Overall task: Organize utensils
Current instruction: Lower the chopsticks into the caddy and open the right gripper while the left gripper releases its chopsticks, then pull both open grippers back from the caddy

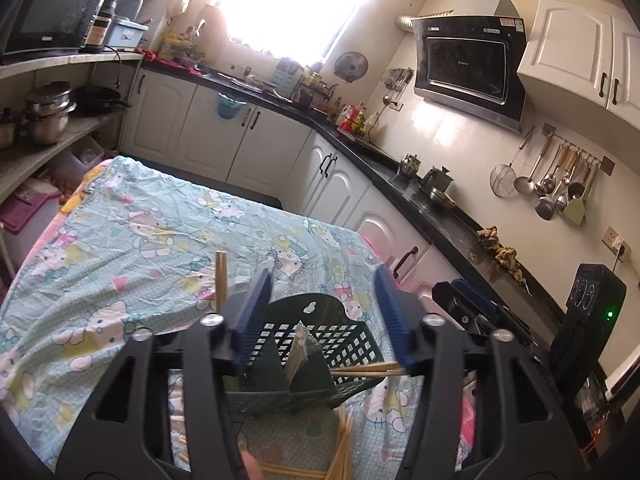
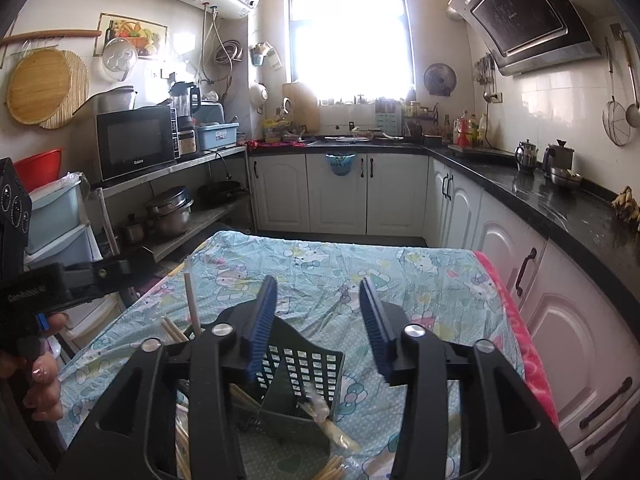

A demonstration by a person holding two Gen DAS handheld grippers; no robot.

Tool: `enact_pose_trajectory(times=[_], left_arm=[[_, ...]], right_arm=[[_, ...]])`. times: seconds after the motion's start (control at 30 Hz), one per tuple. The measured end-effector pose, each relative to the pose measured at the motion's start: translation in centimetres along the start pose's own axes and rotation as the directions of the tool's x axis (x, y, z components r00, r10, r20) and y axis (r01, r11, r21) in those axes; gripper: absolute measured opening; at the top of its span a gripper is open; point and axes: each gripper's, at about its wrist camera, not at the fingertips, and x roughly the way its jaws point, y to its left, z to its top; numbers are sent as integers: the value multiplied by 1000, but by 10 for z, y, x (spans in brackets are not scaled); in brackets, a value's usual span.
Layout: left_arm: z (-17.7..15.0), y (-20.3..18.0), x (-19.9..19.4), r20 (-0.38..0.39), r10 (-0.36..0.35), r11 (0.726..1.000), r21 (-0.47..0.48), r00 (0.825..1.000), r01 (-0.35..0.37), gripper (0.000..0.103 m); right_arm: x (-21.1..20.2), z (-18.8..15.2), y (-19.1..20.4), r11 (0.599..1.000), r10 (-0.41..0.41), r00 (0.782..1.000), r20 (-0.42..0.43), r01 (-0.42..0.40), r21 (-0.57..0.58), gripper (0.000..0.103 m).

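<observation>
A dark green slotted utensil holder (image 1: 304, 344) stands on the table, below and between the fingers of my open left gripper (image 1: 324, 312). Wooden chopsticks (image 1: 222, 280) stand upright in its left part. More chopsticks (image 1: 366, 368) stick out to the right, and several loose ones (image 1: 340, 452) lie in front on the cloth. In the right wrist view the holder (image 2: 308, 372) sits under my open, empty right gripper (image 2: 320, 320). A wrapped utensil (image 2: 324, 420) leans in its front compartment. Chopsticks (image 2: 192, 300) rise at the left.
The table carries a light blue cartoon-print cloth (image 1: 140, 240). A black counter (image 1: 440, 208) with white cabinets runs along the right and back. A shelf with pots (image 2: 168, 212) and a microwave (image 2: 136, 146) stands at the left. The other gripper's body (image 1: 584, 320) is at the right.
</observation>
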Motion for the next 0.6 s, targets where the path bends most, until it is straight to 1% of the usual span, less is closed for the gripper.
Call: enact_pose_trajectory(times=[0.07,0.1,0.17,0.2,0.27,0.33,0.6], left_arm=[[1,0,-8,13,7,1000,3,1000,-7,66],[1,0,-10,16,5,1000,1,1000,-5,69],[0,0,-16,21,7,1000,-4,1000,-7,80],[0,1,-19,26,14,1000,-6,1000,-13,82],[-1,2,-25,34,20,1000,-15,999,-19,91],[-1,5,-30,37,19,999,-26,999,-18,92],[-8,8,-48,43,32,999,-36,999,-30,92]], right_arm=[[-4,-1,0,1000,2,1000,1,-2,3,48],[-6,-1,0,1000,3,1000,1,-3,4,49],[-9,-1,-1,1000,6,1000,1,-6,8,52],[-11,-1,-1,1000,7,1000,1,-7,10,53],[-18,-1,-1,1000,5,1000,4,-5,13,56],[-24,-2,-2,1000,7,1000,8,-7,15,57],[-49,-4,-4,1000,8,1000,19,-9,20,63]])
